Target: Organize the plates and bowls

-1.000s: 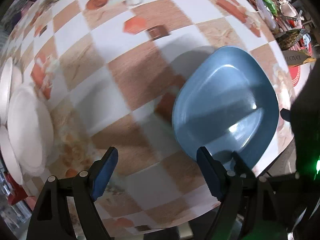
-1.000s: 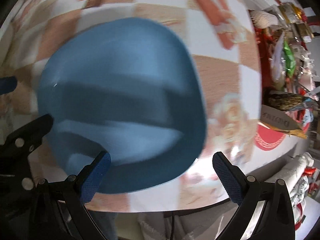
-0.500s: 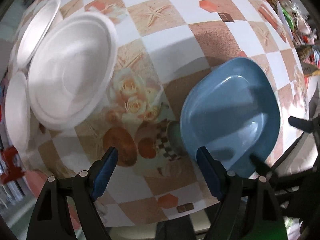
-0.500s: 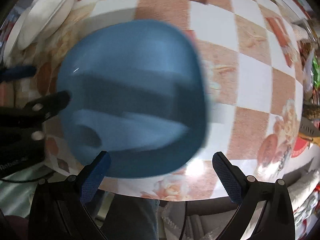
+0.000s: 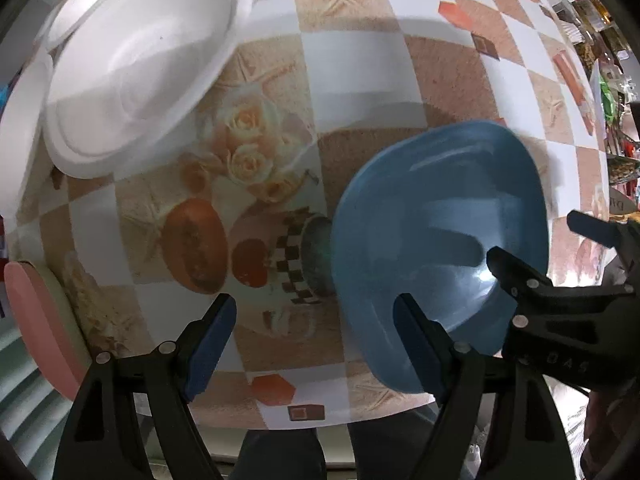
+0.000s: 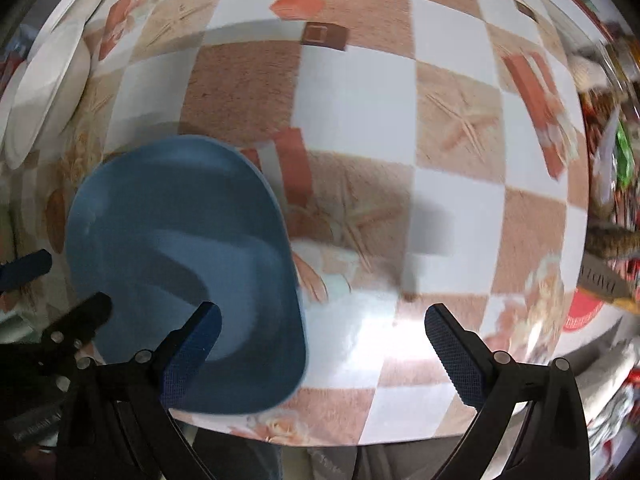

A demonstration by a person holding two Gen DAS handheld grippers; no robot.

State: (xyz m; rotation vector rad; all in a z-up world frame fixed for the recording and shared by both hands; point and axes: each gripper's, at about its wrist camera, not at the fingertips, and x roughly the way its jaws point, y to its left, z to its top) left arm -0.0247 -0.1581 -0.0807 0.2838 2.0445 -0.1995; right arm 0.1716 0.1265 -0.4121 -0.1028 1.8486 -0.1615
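Note:
A blue squarish plate (image 5: 440,240) lies on the checked tablecloth near the table's front edge. My left gripper (image 5: 316,332) hangs open above the cloth, its right finger over the plate's near left rim, nothing between the pads. White plates (image 5: 132,68) are stacked at the upper left, with a pink plate (image 5: 36,320) at the left edge. My right gripper (image 6: 324,340) is open and empty, above the cloth; the blue plate (image 6: 180,240) sits to its left, under its left finger. Each gripper shows in the other view: right gripper (image 5: 544,244), left gripper (image 6: 60,286).
Packets and red items crowd the table's right edge (image 6: 608,184). White plates (image 6: 44,80) lean at the far left in the right wrist view. A person's legs (image 5: 280,452) show below the table's front edge. Bare checked cloth (image 6: 360,100) stretches behind the blue plate.
The left gripper has swung left and rolled, bringing the white plates into view. The right gripper has risen; the blue plate has slid from between its fingers to its left.

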